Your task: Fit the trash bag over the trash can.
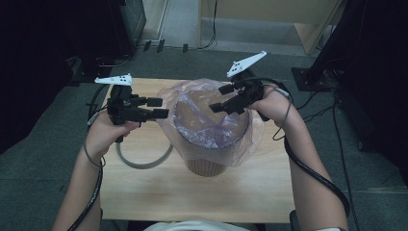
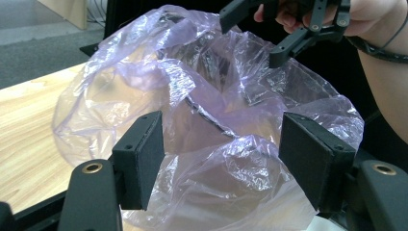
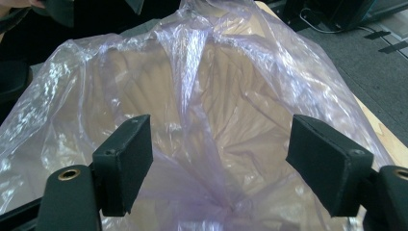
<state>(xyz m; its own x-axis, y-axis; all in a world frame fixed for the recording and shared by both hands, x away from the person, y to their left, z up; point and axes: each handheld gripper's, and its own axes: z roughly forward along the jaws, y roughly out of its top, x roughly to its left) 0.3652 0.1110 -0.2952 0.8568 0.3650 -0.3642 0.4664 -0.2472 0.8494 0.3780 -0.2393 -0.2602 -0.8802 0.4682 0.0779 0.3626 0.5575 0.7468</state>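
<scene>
both tools' jaws apart; crinkled translucent purple bag (image 1: pixel 211 126) draped over tan ribbed bin (image 1: pixel 207 163), film billowing.

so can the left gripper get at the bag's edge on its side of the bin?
Probably yes. The left gripper is open beside the bag, whose loose plastic bulges between its fingers in the left gripper view, with nothing in front.

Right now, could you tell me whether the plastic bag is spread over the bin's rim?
Spread: the plastic bag drapes outside the bin rim all round.
</scene>
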